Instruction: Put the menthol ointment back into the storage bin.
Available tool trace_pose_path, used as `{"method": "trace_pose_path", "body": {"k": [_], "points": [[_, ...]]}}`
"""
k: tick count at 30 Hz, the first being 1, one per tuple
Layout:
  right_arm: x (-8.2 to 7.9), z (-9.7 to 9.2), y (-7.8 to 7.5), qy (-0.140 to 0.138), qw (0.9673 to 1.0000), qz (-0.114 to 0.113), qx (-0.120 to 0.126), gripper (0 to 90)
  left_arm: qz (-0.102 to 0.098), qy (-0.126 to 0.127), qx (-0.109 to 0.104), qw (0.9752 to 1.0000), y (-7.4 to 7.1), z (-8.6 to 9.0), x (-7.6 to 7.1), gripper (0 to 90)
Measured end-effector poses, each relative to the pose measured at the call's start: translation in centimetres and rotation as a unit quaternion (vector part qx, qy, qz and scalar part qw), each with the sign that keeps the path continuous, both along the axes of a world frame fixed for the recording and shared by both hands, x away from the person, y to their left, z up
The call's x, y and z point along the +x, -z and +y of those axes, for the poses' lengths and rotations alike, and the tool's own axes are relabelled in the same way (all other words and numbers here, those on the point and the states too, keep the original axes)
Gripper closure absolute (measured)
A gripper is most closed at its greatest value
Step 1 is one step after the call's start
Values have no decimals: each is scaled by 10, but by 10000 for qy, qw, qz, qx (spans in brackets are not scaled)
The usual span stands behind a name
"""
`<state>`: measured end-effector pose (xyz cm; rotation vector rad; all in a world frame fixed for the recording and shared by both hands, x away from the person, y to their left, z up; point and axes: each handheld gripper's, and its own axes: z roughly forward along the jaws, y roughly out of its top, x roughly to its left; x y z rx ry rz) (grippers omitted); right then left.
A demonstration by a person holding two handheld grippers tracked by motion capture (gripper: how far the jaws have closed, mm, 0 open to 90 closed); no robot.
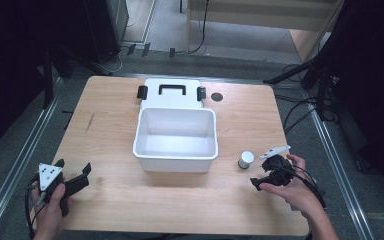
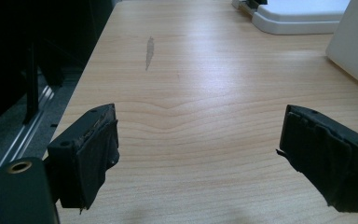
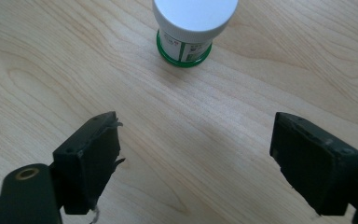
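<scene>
Item: small white-capped jar (image 3: 194,29), upright on the table (image 1: 130,190), right of the white bin (image 1: 175,137). Likely light, rigid, smooth; grip across the cap. Right tongs (image 3: 198,163) apart, empty, nearby; left tongs (image 2: 205,158) apart.

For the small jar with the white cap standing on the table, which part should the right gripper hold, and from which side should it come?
Probably best to grip the small jar across its white cap, coming from above and from the near side, where the right gripper is with open jaws. The jar stands upright, the cap is round and wider than the body, and bare table surrounds it.
</scene>
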<state>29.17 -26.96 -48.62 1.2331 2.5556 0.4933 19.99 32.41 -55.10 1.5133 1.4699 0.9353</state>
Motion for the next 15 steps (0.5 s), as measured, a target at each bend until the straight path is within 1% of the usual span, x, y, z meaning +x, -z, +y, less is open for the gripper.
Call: {"method": "trace_pose_path", "body": {"k": [1, 2, 3, 4, 5, 6, 7, 10, 12, 13, 14, 15], "points": [[0, 0, 0, 0, 10000, 0, 0, 170, 0, 0, 0, 10000, 0, 0, 0, 124], [5, 4, -3, -41, 9998, 149, -83, 174, 12, 9, 8, 10000, 0, 0, 0, 124], [5, 4, -3, -41, 9998, 149, -83, 174, 12, 9, 8, 10000, 0, 0, 0, 124], [9, 8, -6, -60, 9995, 273, -159, 187, 12, 11, 6, 10000, 0, 0, 0, 124], [9, 8, -6, -60, 9995, 273, -159, 187, 12, 11, 6, 10000, 0, 0, 0, 124], [10, 9, -7, -47, 9992, 359, -191, 187, 11, 15, 2, 10000, 0, 0, 0, 124], [13, 11, -8, -95, 9984, 506, -228, 188, 13, 17, -1, 10000, 0, 1, 0, 124], [19, 16, -10, -104, 9966, 702, -406, 196, 16, 22, -12, 10000, 0, 1, 0, 124], [23, 20, -11, -116, 9952, 810, -539, 200, 25, 29, -11, 10000, 0, 1, 0, 124], [23, 20, -11, -116, 9952, 810, -539, 200, 30, 31, -14, 10000, 0, 1, 0, 124], [26, 23, -13, -148, 9942, 883, -603, 204, 31, 32, -20, 10000, 0, 1, 0, 124], [26, 23, -13, -148, 9942, 883, -603, 204, 32, 32, -20, 10000, 0, 1, 0, 124]]}}
